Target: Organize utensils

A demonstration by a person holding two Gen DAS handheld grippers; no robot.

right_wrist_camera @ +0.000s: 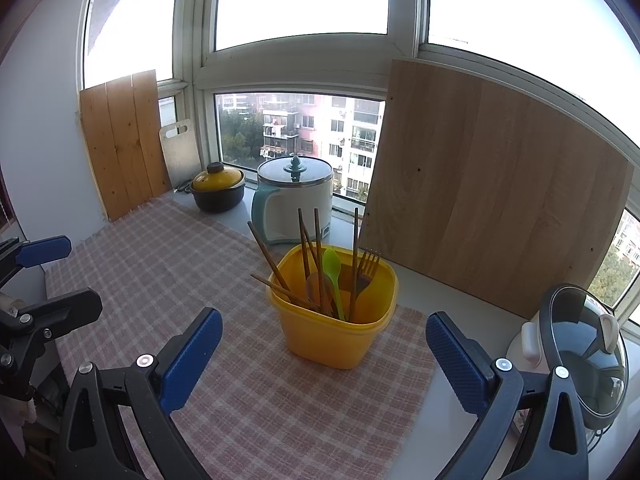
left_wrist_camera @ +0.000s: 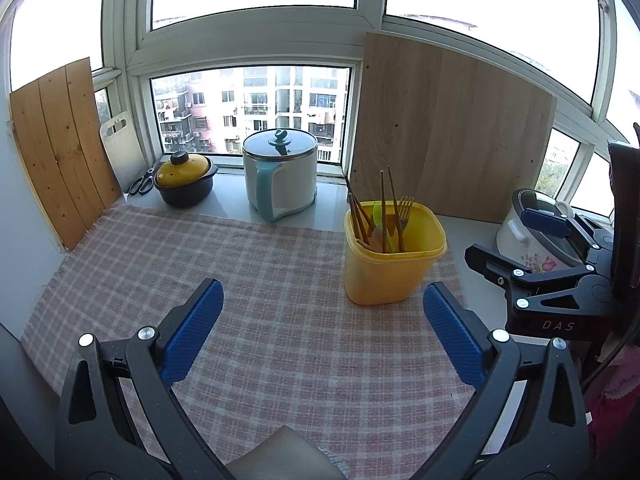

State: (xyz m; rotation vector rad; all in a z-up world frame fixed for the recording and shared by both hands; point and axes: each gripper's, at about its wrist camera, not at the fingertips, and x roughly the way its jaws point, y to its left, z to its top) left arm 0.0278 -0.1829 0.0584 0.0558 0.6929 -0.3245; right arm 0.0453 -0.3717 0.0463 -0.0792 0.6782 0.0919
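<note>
We see a bench (left_wrist_camera: 472, 236) by a window, covered in part by a pink checked cloth (left_wrist_camera: 256, 280). On the cloth's far right stands a yellow tub (left_wrist_camera: 390, 268) holding the utensils upright: brown chopsticks (left_wrist_camera: 383, 208), a green spoon (right_wrist_camera: 333, 276), a wooden fork (right_wrist_camera: 366, 268) and a wooden spoon (right_wrist_camera: 318, 286). From the left wrist view, our left claw (left_wrist_camera: 323, 334) hangs low over bare cloth with its blue pads (left_wrist_camera: 192, 334) spread wide apart and nothing between them; the tub sits ahead and to its right. This view alone shows black scissors (left_wrist_camera: 142, 184) lying beside the yellow-lidded pot (left_wrist_camera: 185, 178), flowers printed on the white cooker (left_wrist_camera: 528, 240) at far right, and our right claw (left_wrist_camera: 524, 246) from the side, its fingers parted. From the right wrist view, the right claw (right_wrist_camera: 323, 346) also hovers with fingers wide apart and empty, the tub almost straight ahead between them but farther back, not touched. This view looks down into the tub, so the spoon bowls show clearly, and it reveals the white cooker's glass lid (right_wrist_camera: 588, 356) just beside the right finger. The left claw (right_wrist_camera: 52, 276) appears at the left edge. Both views share the white and teal electric pot (left_wrist_camera: 280, 172) at the sill, a large wooden board (left_wrist_camera: 448, 136) leaning behind the tub, a plank board (left_wrist_camera: 60, 148) and a pale cutting board (left_wrist_camera: 120, 148) at the left.
</note>
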